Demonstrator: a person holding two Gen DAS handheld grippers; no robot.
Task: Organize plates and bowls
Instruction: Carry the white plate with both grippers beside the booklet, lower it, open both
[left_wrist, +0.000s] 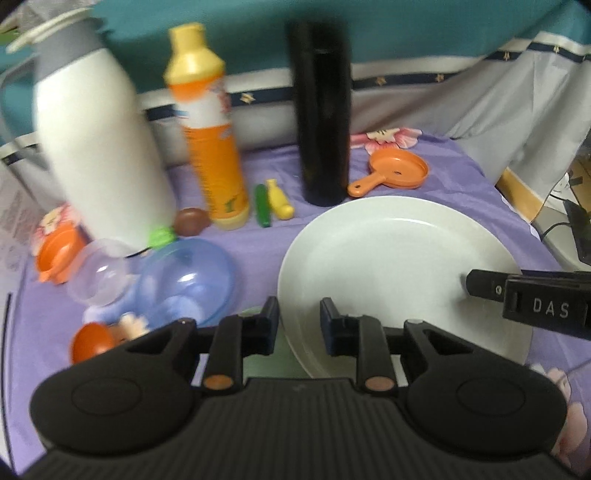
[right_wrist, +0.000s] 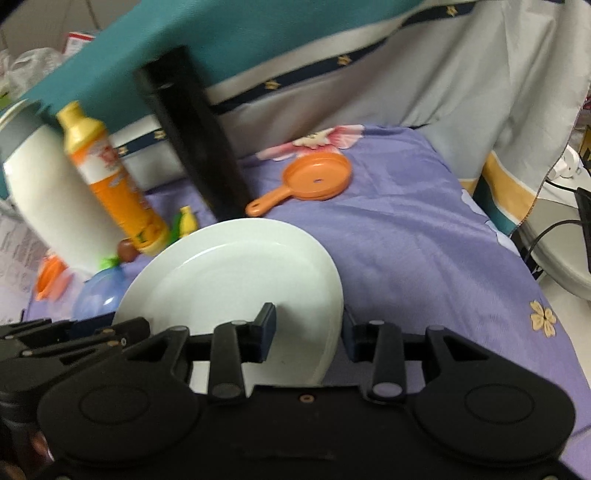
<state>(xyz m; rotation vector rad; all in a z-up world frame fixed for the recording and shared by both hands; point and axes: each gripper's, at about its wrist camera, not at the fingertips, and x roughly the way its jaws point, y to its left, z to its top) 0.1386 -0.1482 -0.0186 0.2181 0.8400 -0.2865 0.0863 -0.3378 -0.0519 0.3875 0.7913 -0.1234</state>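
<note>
Now white plate (left_wrist: 399, 273) between both grippers' fingers

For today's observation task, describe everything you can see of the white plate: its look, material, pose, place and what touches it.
The white plate is round, plain and glossy, probably ceramic, with a shallow well and a broad raised rim. It looks empty. It is tilted above the purple cloth, in front of the black flask. The left gripper is shut on its left edge and the right gripper on its right edge, one finger of each over the rim and one outside it.
</note>
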